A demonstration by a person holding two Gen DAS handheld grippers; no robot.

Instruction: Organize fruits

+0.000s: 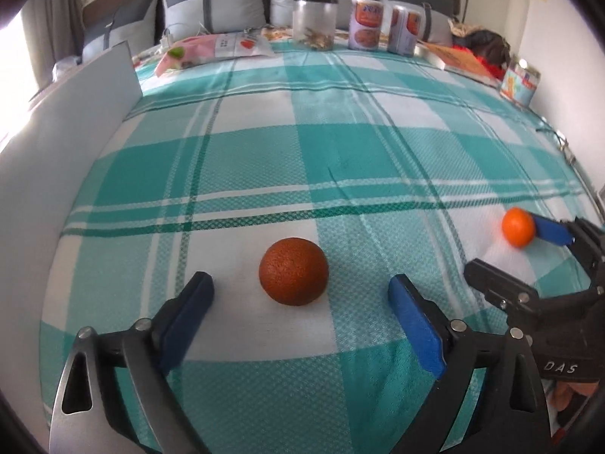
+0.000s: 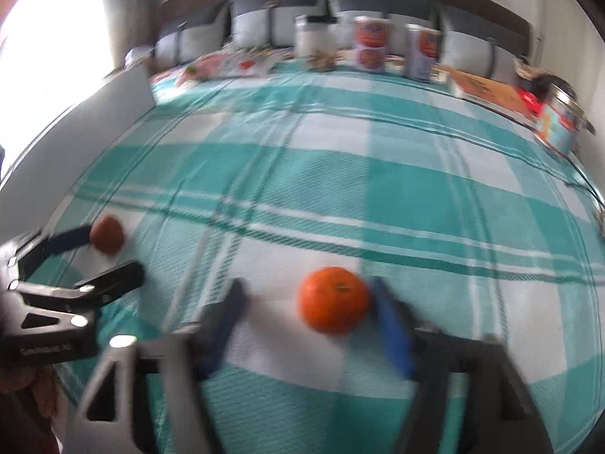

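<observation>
Blue-padded fingers of the left gripper (image 1: 300, 302) fill the near edge of its own view, spread wide with clear cloth showing on both sides of the dark, rough-skinned reddish-orange fruit (image 1: 293, 271) that sits between the tips; neither pad touches it. Off to the right, the right gripper (image 2: 306, 306) is likewise open around a smaller, bright orange mandarin (image 2: 334, 300). That view is blurred; the fruit lies hard against the right-hand pad, possibly touching, while the left-hand pad stands apart. Both fruits rest on the teal-and-white checked bedspread (image 1: 340, 143), in its near half and well apart from each other. Far across the bed stand a clear plastic jar (image 1: 315, 20) and printed tins (image 1: 366, 22) before grey pillows.

Judging by the open jaws, each fruit is either freshly set down or about to be taken; I cannot tell which. If picking comes next, each gripper must centre its fruit and close gently, since round fruit rolls easily on soft cloth.
</observation>
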